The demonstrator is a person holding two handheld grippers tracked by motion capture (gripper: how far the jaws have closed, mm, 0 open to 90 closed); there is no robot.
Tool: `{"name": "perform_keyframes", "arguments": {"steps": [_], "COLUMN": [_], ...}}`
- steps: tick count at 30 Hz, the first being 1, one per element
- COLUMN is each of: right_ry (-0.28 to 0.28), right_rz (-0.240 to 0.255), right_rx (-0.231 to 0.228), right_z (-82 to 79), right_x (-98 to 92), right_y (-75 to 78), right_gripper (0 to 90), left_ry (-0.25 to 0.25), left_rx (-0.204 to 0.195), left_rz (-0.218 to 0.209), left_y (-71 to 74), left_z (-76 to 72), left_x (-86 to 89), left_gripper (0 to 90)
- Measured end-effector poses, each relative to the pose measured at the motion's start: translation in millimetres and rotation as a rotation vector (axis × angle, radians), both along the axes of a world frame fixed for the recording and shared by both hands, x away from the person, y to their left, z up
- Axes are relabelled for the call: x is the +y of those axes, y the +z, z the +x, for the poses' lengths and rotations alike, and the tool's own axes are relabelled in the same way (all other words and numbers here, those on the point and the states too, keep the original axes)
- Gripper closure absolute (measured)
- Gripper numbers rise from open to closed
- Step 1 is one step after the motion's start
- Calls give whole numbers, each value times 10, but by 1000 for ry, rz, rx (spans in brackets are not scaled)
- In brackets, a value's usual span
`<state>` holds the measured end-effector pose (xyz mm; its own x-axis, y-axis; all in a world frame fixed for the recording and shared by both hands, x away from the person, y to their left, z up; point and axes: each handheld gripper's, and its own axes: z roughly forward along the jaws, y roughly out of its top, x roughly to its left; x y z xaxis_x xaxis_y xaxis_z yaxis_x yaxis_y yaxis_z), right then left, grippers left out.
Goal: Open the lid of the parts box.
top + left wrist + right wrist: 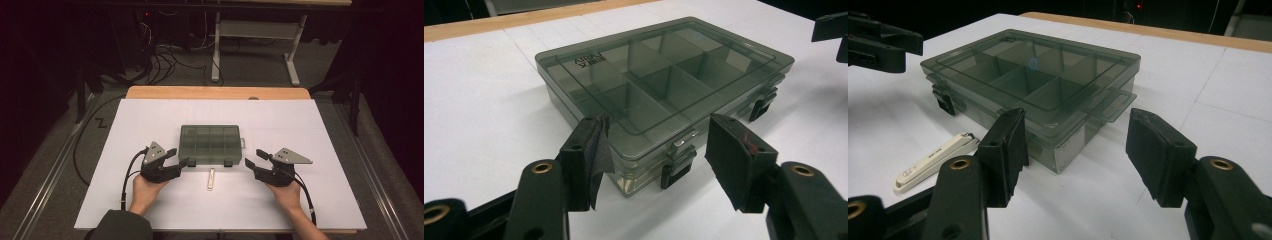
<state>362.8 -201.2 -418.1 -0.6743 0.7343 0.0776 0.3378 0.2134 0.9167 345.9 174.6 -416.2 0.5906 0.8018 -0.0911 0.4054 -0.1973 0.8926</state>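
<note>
A smoky-grey clear plastic compartment box [210, 144] lies shut in the middle of the white table, its two black latches facing the person. A white nail clipper [211, 178] lies just in front of it. My left gripper [181, 158] is open at the box's front-left corner; in the left gripper view the box [659, 85] and one latch [679, 165] sit right ahead between the open jaws [656, 160]. My right gripper [255, 158] is open at the front-right corner, with the box [1033, 85] ahead of its jaws [1075, 155] and the clipper [935, 161] to the left.
The white sheet [150, 120] covers the table, with a wooden edge [215, 92] at the far side. Beyond it are a white desk frame [260, 35] and cables [160, 60] on the floor. A black cable [80, 145] trails off the table's left side.
</note>
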Motion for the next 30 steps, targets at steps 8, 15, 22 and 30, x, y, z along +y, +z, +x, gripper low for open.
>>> {"name": "perform_keyframes", "arguments": {"steps": [8, 15, 22, 30], "right_ry": [42, 94, 133, 182], "right_rz": [-47, -99, -141, -204], "right_rx": [96, 159, 224, 280], "right_z": [86, 153, 230, 275], "right_x": [37, 68, 55, 96], "right_y": [30, 105, 155, 159], "right_gripper": [445, 480, 529, 648], "left_ry": [-9, -35, -46, -36], "left_rx": [29, 78, 127, 181], "left_rz": [0, 12, 27, 111], "left_y": [70, 132, 152, 198], "left_z": [-3, -9, 1, 35], "left_x": [-12, -3, -2, -5], "left_gripper": [437, 463, 477, 496]}}
